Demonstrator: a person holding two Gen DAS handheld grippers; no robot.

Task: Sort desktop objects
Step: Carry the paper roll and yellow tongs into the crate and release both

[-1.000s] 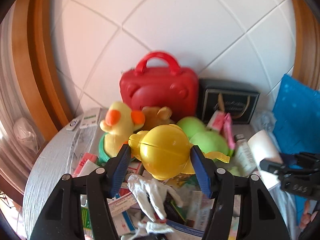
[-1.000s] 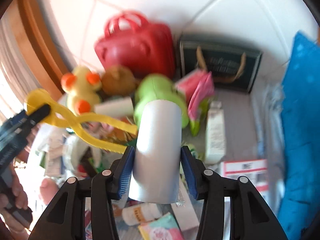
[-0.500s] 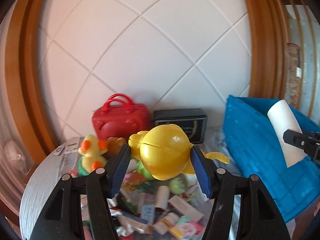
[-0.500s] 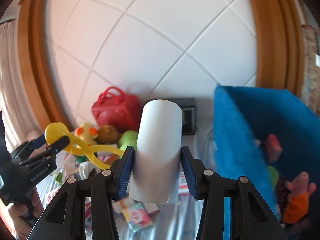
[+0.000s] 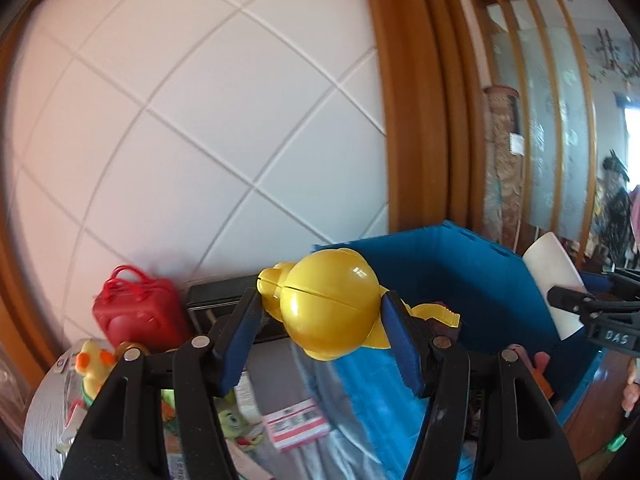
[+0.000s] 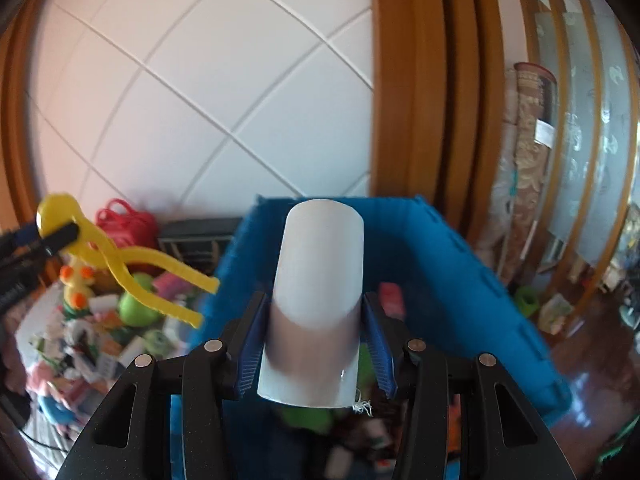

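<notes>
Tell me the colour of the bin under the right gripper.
Blue bin, clearest in the right wrist view.

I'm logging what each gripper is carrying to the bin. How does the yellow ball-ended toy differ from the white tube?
The yellow snowball-maker toy is glossy yellow; the white tube is plain matte white. The toy has a round seamed ball head with two long wavy handles; the tube is a straight cylinder. The toy sits in the left gripper, the tube upright in the right gripper. Both are clamped between blue-padded jaws near the blue bin.
</notes>
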